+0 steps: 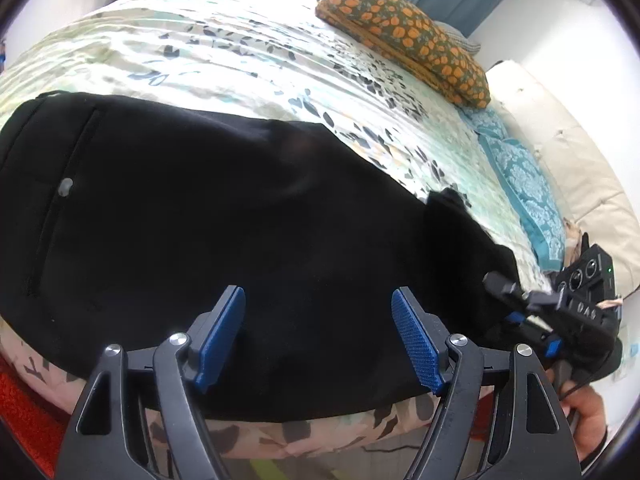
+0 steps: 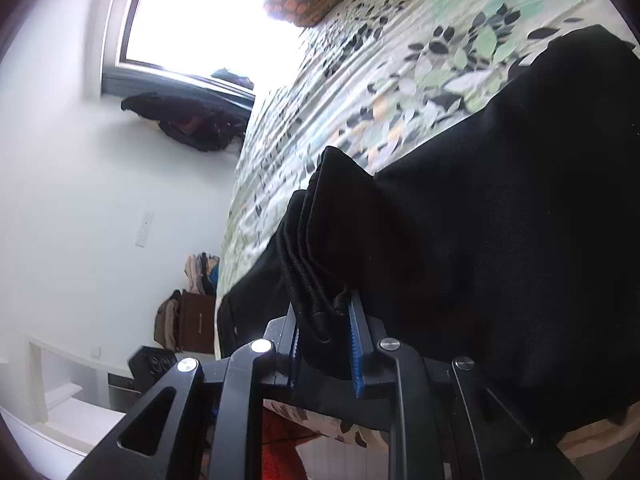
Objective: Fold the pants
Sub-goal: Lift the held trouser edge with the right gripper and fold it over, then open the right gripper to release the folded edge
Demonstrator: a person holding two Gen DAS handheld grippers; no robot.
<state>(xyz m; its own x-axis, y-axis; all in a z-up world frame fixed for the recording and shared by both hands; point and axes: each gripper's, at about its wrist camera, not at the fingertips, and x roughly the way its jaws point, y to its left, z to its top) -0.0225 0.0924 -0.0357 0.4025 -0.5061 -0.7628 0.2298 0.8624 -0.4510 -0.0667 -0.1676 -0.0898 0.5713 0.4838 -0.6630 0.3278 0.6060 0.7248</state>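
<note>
Black pants (image 1: 200, 200) lie spread over the near part of a bed, a zip pocket showing at the left. My left gripper (image 1: 318, 292) hovers open just above the pants near the bed's front edge, nothing between its blue pads (image 1: 222, 332). At the right in the left wrist view, my right gripper (image 1: 504, 288) holds the pants' right end, lifted off the cover. In the right wrist view the right gripper (image 2: 324, 308) is shut on a bunched, layered edge of the pants (image 2: 500, 220), the folds sticking out past the pads.
The bed has a leaf-print cover (image 1: 240, 52), an orange-patterned pillow (image 1: 400, 32) and blue pillows (image 1: 516, 176) by a cream headboard (image 1: 560, 140). A red rug (image 1: 24, 412) lies below the bed's edge. A hand (image 1: 588, 408) grips the right tool. Dark clothes (image 2: 188, 124) hang below a window.
</note>
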